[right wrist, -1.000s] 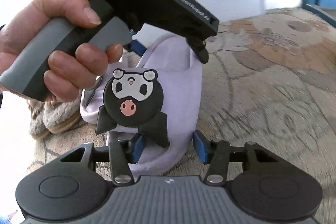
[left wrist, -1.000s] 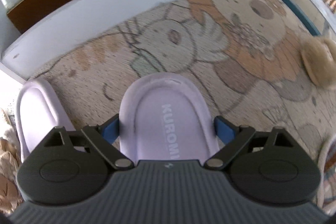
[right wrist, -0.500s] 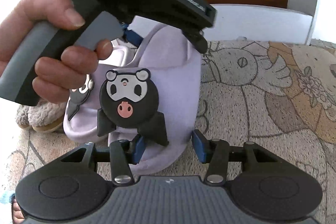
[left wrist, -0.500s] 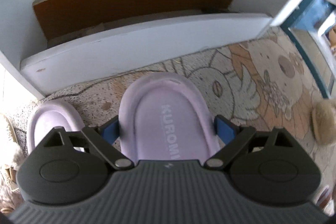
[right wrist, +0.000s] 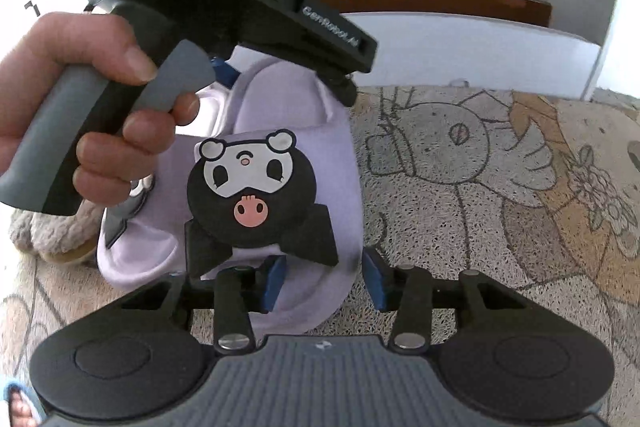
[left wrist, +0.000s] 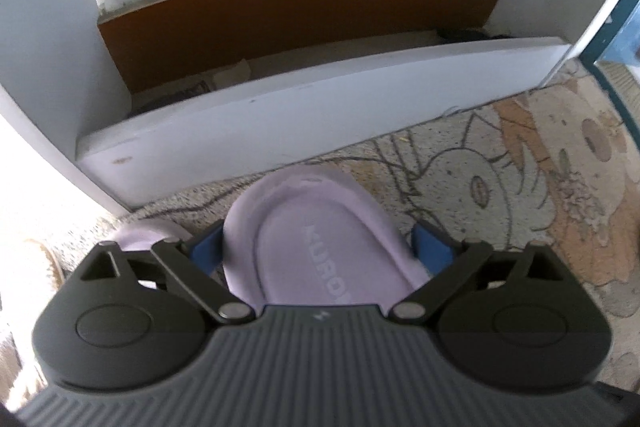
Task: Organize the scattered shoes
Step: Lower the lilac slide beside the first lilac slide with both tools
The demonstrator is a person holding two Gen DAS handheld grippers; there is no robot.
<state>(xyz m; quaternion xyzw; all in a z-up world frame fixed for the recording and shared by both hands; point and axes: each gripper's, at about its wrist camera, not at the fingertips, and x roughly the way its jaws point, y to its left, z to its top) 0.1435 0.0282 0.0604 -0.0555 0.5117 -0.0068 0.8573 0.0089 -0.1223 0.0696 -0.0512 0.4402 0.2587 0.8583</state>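
Two lilac slippers lie side by side on the patterned mat, both just in front of a white shoe cabinet; long axes run toward cabinet, heels nearest it.

Fig. key: L gripper straddles heel end of the nearer slipper; its jaws have just been opening and now stand at full spread, blue pads beside the sole edges, a slim gap visible on each side, so slipper looks released, not pinched. R gripper sits at toe end of same slipper, pointing along its length; jaws have just been closing, half-narrowed, one pad at sole's outer edge, other tucked under the cartoon-face charm; whether pads press yet, cannot tell.

Key relation: slipper lies lengthwise between the two tools, R at toe, L at heel; second slipper touches its far side.

View diffs: R view shows the hand on L tool's grip, charm, a fuzzy tan slipper beyond; L view shows cabinet's open lower shelf w/ brown back panel, insole lettering.
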